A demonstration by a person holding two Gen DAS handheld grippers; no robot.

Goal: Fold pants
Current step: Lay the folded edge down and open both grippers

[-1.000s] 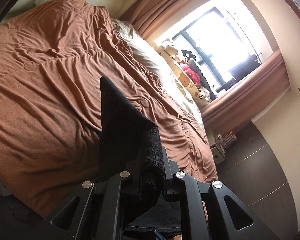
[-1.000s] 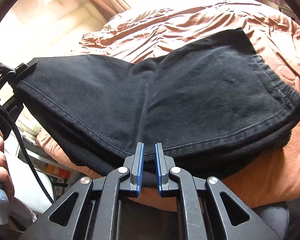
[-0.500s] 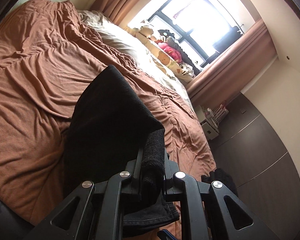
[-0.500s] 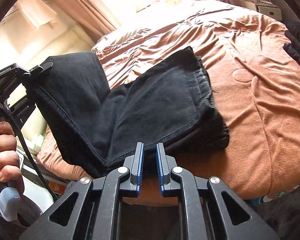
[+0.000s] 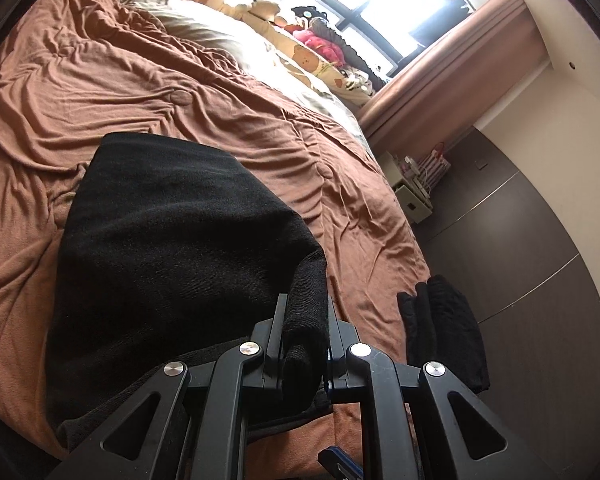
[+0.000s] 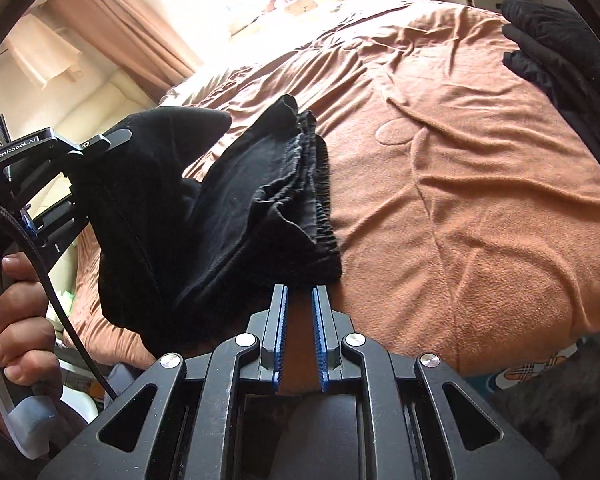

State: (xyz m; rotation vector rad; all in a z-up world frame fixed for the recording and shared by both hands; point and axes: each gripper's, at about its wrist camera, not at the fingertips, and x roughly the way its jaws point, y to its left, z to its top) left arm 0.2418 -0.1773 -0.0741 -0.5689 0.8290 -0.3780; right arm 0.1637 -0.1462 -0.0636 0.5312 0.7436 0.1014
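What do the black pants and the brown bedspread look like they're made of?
Pants: likely black denim, matte, going by the fine twill weave, stitched seams and gathered edge. Bedspread: seems a soft, fleecy or jersey-like brown fabric, matte, with fuzzy nap and loose wrinkles; the exact fibre can't be told.

1. A home bedroom: a wide bed (image 5: 180, 92) under a rumpled brown cover fills most of both views.
2. Far side, a bright window (image 5: 380, 8) hung with brown curtains (image 5: 452, 76).
3. Soft toys (image 5: 320, 40) and a patterned pillow (image 5: 324, 68) lie along the sill.
4. To the right, dark wardrobe doors (image 5: 540, 240) and a small cluttered bedside stand (image 5: 414, 196).
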